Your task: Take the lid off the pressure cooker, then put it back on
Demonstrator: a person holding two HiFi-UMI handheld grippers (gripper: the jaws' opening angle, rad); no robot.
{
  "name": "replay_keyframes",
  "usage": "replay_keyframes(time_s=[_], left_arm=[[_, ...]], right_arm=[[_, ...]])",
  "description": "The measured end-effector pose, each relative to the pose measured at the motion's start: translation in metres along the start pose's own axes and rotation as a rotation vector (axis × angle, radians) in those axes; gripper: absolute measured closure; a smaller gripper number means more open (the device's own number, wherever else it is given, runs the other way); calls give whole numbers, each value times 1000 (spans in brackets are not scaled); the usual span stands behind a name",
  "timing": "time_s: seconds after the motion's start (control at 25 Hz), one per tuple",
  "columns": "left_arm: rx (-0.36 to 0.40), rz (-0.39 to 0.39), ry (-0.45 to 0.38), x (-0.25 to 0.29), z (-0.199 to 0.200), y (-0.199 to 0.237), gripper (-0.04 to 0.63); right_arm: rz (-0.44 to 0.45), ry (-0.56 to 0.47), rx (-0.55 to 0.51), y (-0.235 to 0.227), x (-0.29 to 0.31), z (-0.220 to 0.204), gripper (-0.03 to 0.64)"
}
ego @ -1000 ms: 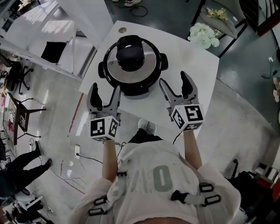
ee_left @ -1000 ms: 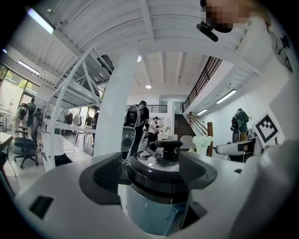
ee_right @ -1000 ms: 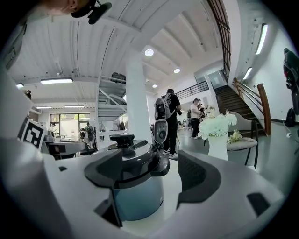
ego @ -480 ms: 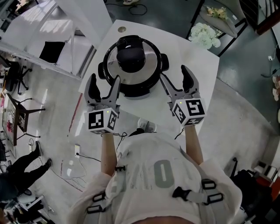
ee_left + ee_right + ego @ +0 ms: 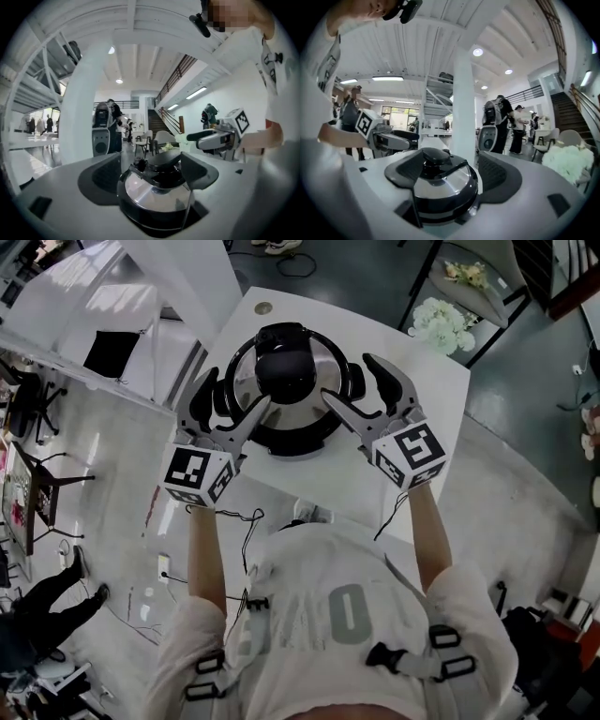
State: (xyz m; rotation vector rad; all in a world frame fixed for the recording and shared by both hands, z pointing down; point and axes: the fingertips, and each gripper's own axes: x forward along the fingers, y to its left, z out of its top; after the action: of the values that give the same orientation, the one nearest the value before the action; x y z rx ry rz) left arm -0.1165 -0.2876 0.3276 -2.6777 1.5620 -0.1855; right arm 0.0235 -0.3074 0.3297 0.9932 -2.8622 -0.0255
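Observation:
The pressure cooker (image 5: 286,418) stands on the white table (image 5: 422,381). Its steel lid (image 5: 323,367) with a black knob (image 5: 284,371) is seated on the pot. My left gripper (image 5: 234,395) is open at the cooker's left side, over the side handle. At the right side handle, my right gripper (image 5: 351,381) is open too. In the left gripper view the cooker (image 5: 157,197) shows between the wide jaws of the left gripper (image 5: 150,171), with the right gripper (image 5: 220,136) beyond. The right gripper view shows the lid (image 5: 440,183) framed by the right gripper (image 5: 450,173). Neither holds anything.
White flowers (image 5: 439,317) and a chair (image 5: 478,282) stand past the table's far right corner. A small round cap (image 5: 262,307) sits in the table's far left corner. The table's left edge runs close to the cooker. People and a kiosk (image 5: 490,136) are far behind.
Both grippers have moved forward from near the table's front edge to the cooker's two sides, still open. The cooker and lid have not moved.

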Motion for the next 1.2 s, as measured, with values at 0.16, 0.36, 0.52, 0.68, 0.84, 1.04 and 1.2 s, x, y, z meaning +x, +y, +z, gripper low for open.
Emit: replay_keyframes(time_s=[0.16,0.36,0.52,0.68,0.84,1.04,1.2], left_arm=[[64,-165,87,16,-2,-8,212],[108,-287,134,30,-4,-13,213],[102,-393,176,35,-14,-21,228],[91,-429,192,35,-20,-20,306],[70,-448,196,39,-21,-19,334],[46,-501,216,43,-24,-20,345],[35,-534,226,47,-26,-23,348]], right_arm=[[205,65,-119,17,26,3,253],[383,162,-217,24,49,-7,267],[453,213,-209,25,62,-18,287],[484,240,-204,31,66,-22,305],[513,261,-208,34,68,-25,305],[543,277,-194,38,73,-26,325],[562,284,-175,37,73,-29,344]])
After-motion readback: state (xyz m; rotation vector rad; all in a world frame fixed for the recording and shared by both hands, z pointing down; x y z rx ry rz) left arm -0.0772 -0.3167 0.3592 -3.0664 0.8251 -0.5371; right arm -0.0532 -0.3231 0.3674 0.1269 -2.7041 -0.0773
